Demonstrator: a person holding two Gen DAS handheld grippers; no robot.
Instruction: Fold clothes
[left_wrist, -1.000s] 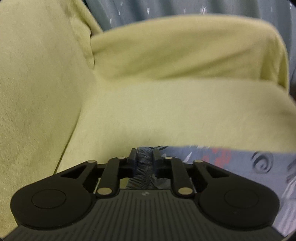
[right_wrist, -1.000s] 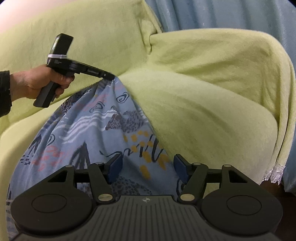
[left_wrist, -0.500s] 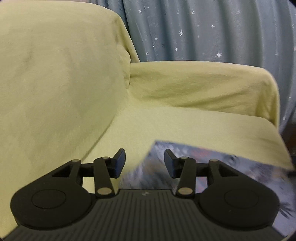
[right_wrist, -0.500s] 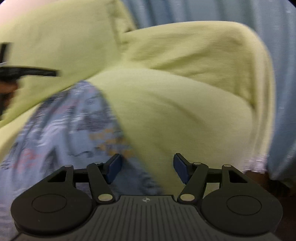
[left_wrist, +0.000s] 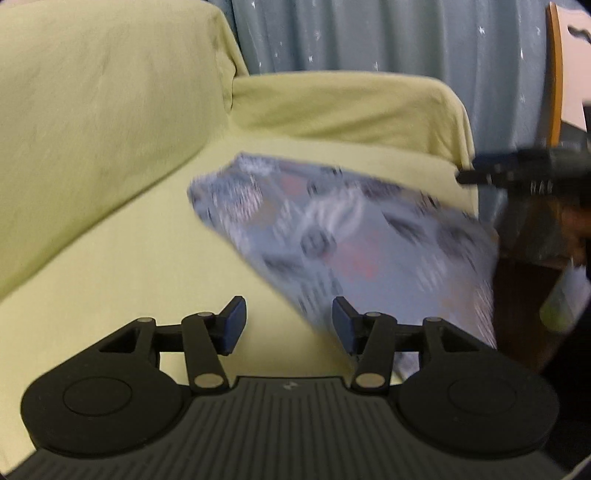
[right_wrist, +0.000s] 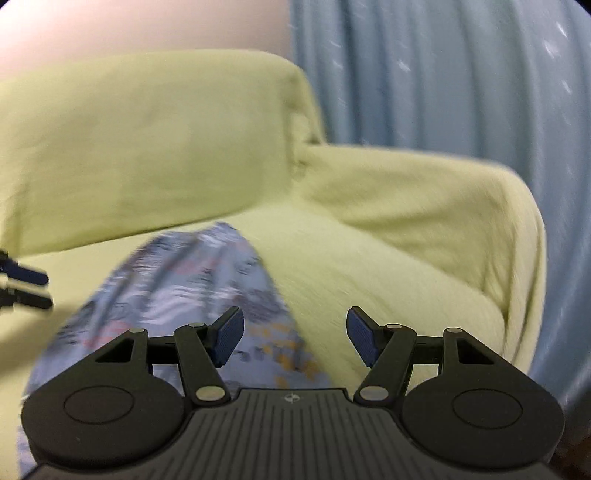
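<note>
Now, patterned blue garment (left_wrist: 354, 236) lying on green sofa (left_wrist: 110, 155), left gripper (left_wrist: 288, 326) and right gripper (right_wrist: 294, 336) jaws apart, empty.

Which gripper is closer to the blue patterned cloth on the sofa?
Probably the right. The right gripper hangs over the patterned cloth's near edge, while the left gripper hovers over the bare sofa beside it. Both jaws are open.

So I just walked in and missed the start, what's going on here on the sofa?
A person with a gripper in each hand is folding clothes on a green-covered sofa. A blue patterned garment lies on the seat. The left gripper and the right gripper are both open and hold nothing, hovering near the garment. The pictures are blurred, so how far the fold has got is hard to tell.
</note>
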